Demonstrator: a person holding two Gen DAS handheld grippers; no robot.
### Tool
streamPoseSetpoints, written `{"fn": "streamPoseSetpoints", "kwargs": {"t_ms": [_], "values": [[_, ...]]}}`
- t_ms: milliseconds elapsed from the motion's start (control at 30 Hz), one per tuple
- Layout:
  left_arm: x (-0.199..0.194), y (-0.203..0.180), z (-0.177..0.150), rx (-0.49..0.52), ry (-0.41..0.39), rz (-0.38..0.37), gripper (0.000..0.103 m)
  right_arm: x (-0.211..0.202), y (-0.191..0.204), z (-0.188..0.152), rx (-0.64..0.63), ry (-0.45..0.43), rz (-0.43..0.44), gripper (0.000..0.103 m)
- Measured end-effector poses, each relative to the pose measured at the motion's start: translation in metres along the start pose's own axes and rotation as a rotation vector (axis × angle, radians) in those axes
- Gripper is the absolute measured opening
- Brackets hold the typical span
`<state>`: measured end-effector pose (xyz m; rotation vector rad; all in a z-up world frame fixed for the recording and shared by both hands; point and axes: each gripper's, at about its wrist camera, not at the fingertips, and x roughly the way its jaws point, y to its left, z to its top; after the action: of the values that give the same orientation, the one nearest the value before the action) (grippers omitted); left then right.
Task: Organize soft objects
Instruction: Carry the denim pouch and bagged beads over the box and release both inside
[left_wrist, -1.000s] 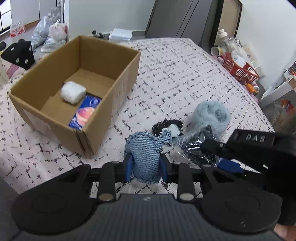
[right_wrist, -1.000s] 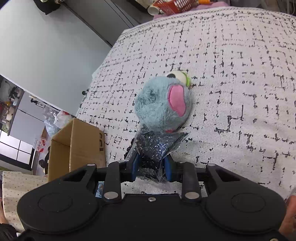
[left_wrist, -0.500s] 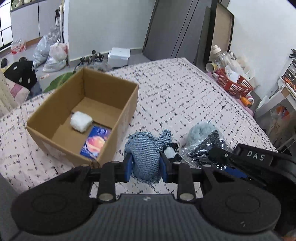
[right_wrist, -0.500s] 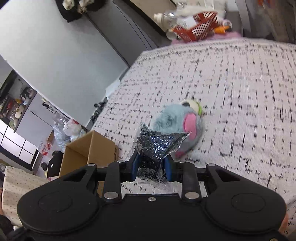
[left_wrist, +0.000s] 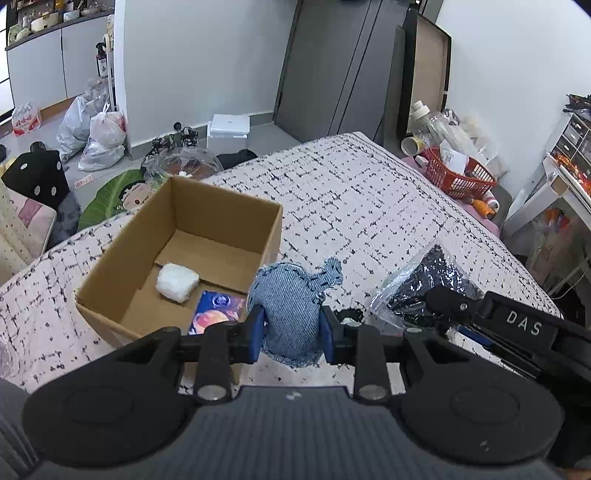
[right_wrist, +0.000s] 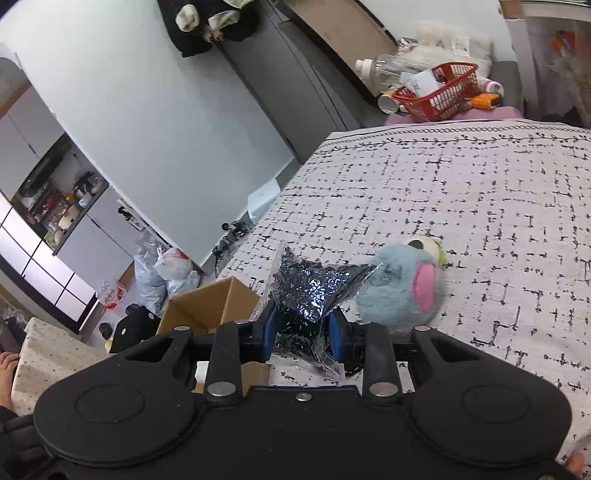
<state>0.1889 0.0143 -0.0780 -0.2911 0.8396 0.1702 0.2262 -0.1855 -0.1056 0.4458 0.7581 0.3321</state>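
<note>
The left gripper (left_wrist: 291, 330) holds a blue denim pouch (left_wrist: 293, 308) between its fingers, just beside the near right corner of the cardboard box (left_wrist: 207, 218) on the bed (left_wrist: 369, 206). Inside the box lie a white soft bundle (left_wrist: 176, 282) and a blue packet (left_wrist: 216, 312). The right gripper (right_wrist: 303, 334) clamps a shiny black bag (right_wrist: 314, 295), right of the box, near a blue plush toy (right_wrist: 400, 291).

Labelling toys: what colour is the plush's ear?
Pink, on the blue plush; clearest in the right wrist view.
</note>
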Motion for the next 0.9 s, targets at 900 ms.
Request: {"fn": "streamPoseSetpoints", "kwargs": {"t_ms": [900], "values": [[0.026, 0.089, 0.034, -0.058, 0.001, -0.008, 0.031, 0.038, 0.049, -0.015, -0.139, 0.007, 0.041, 0.029]]}}
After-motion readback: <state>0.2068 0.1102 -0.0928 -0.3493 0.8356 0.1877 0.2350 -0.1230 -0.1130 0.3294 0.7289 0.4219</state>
